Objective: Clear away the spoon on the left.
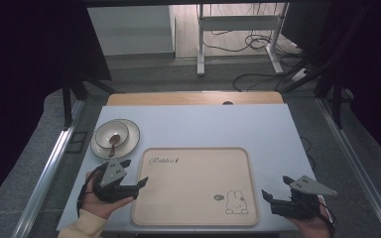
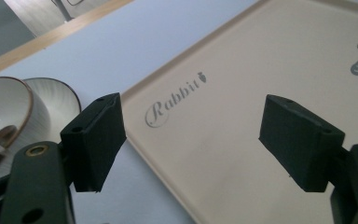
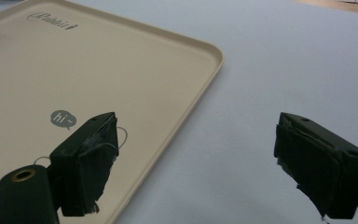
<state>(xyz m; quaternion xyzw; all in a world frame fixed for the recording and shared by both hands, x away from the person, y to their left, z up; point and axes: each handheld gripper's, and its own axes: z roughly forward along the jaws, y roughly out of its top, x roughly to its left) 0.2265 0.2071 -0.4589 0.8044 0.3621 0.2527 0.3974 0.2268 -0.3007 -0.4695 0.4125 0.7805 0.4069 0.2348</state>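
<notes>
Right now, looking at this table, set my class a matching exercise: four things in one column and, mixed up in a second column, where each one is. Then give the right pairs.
Things
1. spoon
2. bowl
3. tray
4. rabbit drawing

Places
A. on the plate, at the table's far left
B. in the near right corner of the tray
C. inside the bowl
D. flat on the pale blue table, between the two grippers

Right pairs: 1-C, 2-A, 3-D, 4-B
</notes>
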